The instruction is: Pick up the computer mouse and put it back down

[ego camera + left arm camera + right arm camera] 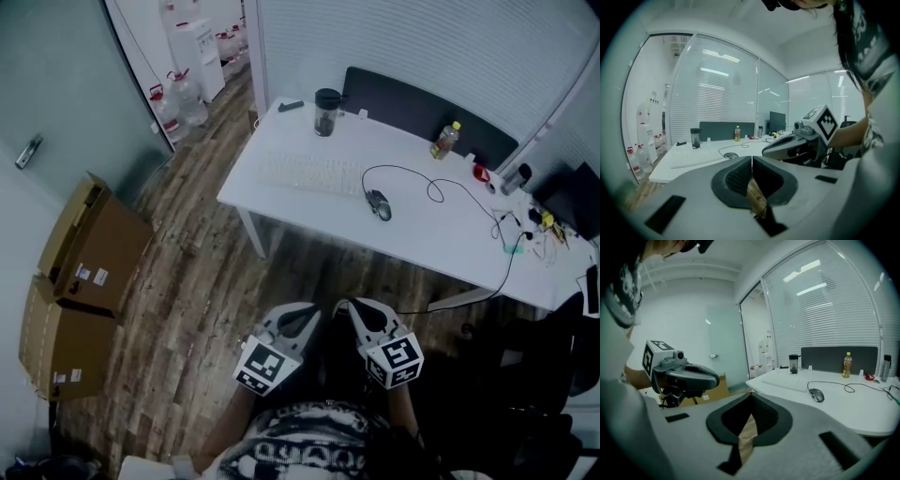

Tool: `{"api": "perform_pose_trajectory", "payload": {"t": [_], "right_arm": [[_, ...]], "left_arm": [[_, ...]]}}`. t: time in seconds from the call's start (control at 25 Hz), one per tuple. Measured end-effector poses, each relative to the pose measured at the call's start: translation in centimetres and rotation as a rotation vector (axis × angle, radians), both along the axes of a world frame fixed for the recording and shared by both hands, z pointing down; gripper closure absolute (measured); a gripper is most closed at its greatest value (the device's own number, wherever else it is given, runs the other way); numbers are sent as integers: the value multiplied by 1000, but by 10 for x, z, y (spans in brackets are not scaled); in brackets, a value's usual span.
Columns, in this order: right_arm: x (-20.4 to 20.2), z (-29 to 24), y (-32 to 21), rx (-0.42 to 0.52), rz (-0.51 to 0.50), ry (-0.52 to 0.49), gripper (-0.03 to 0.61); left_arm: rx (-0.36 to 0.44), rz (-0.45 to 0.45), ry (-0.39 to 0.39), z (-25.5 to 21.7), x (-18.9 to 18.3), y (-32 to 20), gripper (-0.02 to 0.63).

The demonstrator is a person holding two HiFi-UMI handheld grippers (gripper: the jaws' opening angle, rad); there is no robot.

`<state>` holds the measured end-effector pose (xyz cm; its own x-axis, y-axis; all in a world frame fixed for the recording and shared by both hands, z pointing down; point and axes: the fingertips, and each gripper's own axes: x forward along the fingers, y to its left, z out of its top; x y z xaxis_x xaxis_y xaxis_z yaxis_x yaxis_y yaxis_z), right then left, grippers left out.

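The dark computer mouse (379,203) lies on the white desk (441,239), right of the keyboard, with its black cable looping behind it. Both grippers are held low in front of the person, over the wooden floor and well short of the desk. The left gripper (302,317) is shut with nothing in it, and its jaws meet in a line (752,158). The right gripper (359,311) is likewise shut and empty (751,394). The mouse (731,155) shows small and far off in the left gripper view, and again in the right gripper view (816,394).
A white keyboard (309,174), a dark tumbler (325,112) and a yellow-capped bottle (444,141) stand on the desk. Cables and small items crowd its right end (525,220). Cardboard boxes (84,272) sit at the left, water jugs (183,98) at the back, and a dark chair (553,375) at the right.
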<state>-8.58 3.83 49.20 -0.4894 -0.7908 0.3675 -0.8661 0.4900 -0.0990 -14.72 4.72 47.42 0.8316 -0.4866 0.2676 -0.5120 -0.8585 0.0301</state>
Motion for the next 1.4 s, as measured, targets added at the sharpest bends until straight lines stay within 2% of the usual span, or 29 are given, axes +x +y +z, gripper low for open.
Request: {"api": "perform_pose_trajectory", "payload": {"t": [0.4,0.84,1.12,1.4], "right_arm": [[28,8,-87,22,-11,-37,581],[119,42,-210,-23,22,-13,581],[161,83,-253,-100,30,-10,581],[198,118,-290,-127,68,23,581]], "left_arm": [[18,-38,-41,2,20,-84,609],[38,-37,-64,-8,104,-201,609],[1,-53,-106,8,139,-245,609],[-3,-92,-127,15,159,-268,609]]}}
